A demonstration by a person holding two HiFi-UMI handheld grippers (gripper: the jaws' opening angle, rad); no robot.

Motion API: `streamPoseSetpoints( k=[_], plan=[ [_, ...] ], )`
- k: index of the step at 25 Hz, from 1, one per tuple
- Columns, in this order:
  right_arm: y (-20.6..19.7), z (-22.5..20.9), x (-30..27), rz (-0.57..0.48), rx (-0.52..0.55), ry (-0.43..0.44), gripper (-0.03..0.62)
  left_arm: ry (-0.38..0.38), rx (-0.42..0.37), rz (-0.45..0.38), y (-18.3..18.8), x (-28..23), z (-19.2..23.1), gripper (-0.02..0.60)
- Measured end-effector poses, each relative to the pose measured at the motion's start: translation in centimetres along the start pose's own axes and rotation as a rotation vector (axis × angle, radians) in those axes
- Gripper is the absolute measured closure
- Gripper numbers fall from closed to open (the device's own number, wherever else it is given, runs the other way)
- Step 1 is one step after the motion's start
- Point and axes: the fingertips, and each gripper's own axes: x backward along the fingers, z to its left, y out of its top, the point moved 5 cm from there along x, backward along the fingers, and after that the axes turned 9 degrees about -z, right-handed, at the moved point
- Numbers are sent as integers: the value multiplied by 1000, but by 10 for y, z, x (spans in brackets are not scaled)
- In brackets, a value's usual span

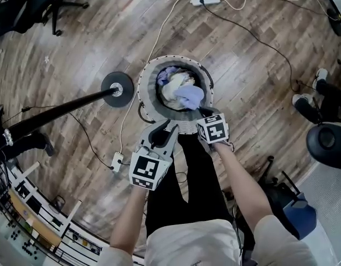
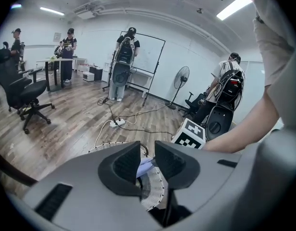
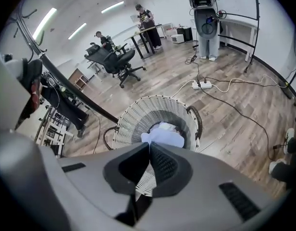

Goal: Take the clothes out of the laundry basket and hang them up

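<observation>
Wood-plank floor (image 1: 259,82) with a white woven laundry basket (image 1: 144,87) holding mixed clothes. Right gripper (image 3: 150,146): jaws pinched tight on a corner of a pale blue garment (image 3: 162,137) that rises from the heap. Left gripper (image 2: 148,150): jaws narrowly apart; blue fabric shows in the gap, apparently untouched.

Above the basket (image 1: 144,90) the air is open, but its mouth is crammed with clothes (image 1: 173,87). Just to its left stands a round stand base (image 1: 117,90), its pole (image 1: 54,111) slanting away. A cable (image 1: 158,35) runs between them over the floor (image 1: 253,65).
</observation>
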Motion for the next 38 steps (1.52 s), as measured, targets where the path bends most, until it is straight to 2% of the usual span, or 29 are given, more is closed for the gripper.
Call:
streamPoseSetpoints(
  k=[9,20,25,38],
  plan=[
    [45,19,68,-105,-11,34,583,102,26,-77,33,39,-17,480],
    [110,61,121,-240,-21,71,585,145,-7,-127,69,91,-16,480],
    [131,81,148,-299,-11,65,585,137,-22,-144,73,110,-13,480],
    [196,149,234,-493,26,13,585,55,-83,-206,88,158,-4,480]
  ],
)
